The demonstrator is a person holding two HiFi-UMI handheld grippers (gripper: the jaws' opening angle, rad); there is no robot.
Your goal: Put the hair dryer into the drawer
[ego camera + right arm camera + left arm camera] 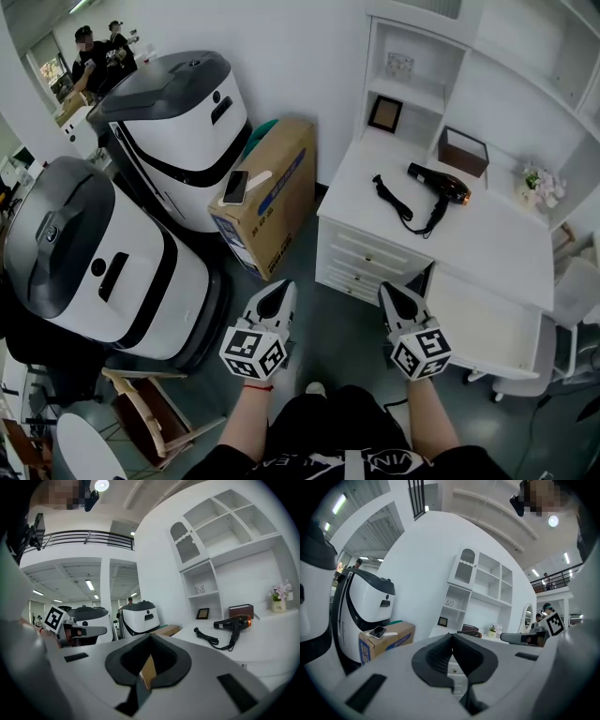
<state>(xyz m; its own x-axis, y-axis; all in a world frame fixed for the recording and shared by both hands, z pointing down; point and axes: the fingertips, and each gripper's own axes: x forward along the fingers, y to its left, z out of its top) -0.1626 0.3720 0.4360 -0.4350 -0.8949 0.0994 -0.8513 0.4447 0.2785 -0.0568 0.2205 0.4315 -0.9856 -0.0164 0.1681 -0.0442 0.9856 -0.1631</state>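
Hair dryer (441, 184) stowing is not yet getting under way: I am holding my left gripper (278, 287) and right gripper (389, 290) with jaws pressed together on nothing, short of the white drawers (361, 258). Beyond them it is lying untouched on the desktop (487, 246) beside its cord (392, 199), so grasping and stowing are both waiting.

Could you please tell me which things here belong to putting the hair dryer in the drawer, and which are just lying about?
For the job: hair dryer and its cord on the desk; drawers in the desk front.
Lying about: picture frame; brown box; flowers; cardboard box with a phone on it; two white machines.
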